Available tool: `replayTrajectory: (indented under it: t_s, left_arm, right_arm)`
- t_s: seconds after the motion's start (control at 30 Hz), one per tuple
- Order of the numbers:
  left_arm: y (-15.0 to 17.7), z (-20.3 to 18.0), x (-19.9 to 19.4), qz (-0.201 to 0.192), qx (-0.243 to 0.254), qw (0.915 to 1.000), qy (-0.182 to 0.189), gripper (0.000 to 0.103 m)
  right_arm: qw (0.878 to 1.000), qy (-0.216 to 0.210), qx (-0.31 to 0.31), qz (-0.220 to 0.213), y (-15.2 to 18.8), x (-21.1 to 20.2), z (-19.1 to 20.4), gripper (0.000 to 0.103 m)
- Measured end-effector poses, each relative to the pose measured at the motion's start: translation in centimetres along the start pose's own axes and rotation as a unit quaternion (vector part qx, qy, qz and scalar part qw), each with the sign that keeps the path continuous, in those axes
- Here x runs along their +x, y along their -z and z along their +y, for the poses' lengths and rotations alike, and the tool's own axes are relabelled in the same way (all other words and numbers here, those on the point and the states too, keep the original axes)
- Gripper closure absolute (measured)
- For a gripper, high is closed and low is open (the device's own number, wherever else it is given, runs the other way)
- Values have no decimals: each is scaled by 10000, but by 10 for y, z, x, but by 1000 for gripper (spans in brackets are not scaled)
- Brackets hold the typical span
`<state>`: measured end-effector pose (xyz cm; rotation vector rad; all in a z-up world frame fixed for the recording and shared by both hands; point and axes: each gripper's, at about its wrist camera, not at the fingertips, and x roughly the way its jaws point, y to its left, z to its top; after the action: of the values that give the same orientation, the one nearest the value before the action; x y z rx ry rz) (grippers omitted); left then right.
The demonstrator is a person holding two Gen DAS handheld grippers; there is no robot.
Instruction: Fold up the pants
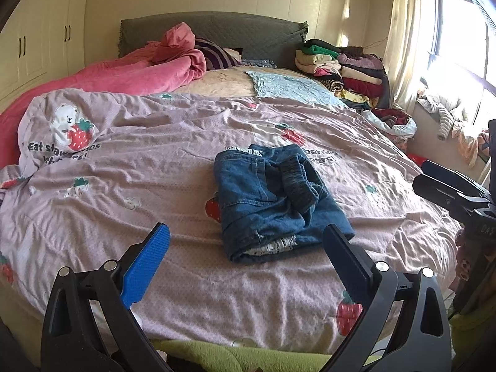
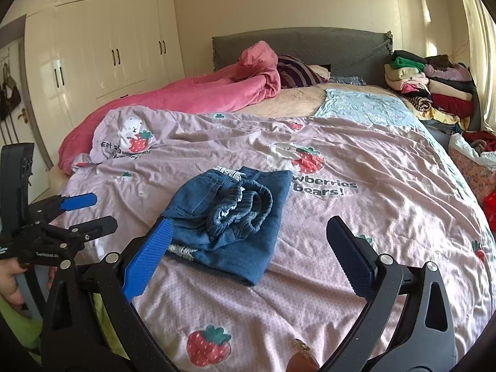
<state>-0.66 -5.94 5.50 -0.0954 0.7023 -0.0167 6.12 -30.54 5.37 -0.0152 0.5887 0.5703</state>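
While both grippers are hovering over the near edge of the bed [image 1: 93,204], the pants [image 1: 276,201] are lying folded into a compact blue denim bundle near the middle of a pink strawberry-print cover [image 1: 173,167]. The elastic waistband is sitting bunched on top of the bundle, and a bit of white patterned lining is peeking out at the near end.

The left gripper [image 1: 246,241] is hanging just in front of the pants with its jaws spread wide and holding nothing. Its right finger seems to be overlapping the bundle's near corner, though contact is hard to judge through the fisheye lens. The right gripper [image 2: 249,232] is also hovering with jaws wide apart and empty, the pants showing between its fingers. In the right wrist view, the left gripper [image 2: 90,212] is appearing at the left edge, a hand [image 2: 9,279] holding its handle.

Farther back, a pink blanket [image 1: 130,71] is lying heaped along the left side of the bed. A stack of folded clothes [image 1: 341,65] is sitting at the far right by the grey headboard [image 1: 248,34]. White wardrobes [image 2: 108,43] are lining the left wall.
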Motion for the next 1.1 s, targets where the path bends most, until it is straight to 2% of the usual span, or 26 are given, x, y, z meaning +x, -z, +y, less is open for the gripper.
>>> replayTrajectory:
  t_s: [0.37, 0.8, 1.1]
  left_arm:
    - [21, 3, -3, 170, -32, 9998, -39, 5]
    - [48, 11, 19, 687, -153, 9973, -186, 5]
    - [52, 11, 24, 789, -200, 9964, -219, 5]
  right_arm:
    - [9998, 16, 16, 177, 19, -4, 2, 9]
    - [9951, -17, 340, 924, 57, 27, 3, 9]
    - [9951, 7, 360, 919, 55, 28, 4, 9]
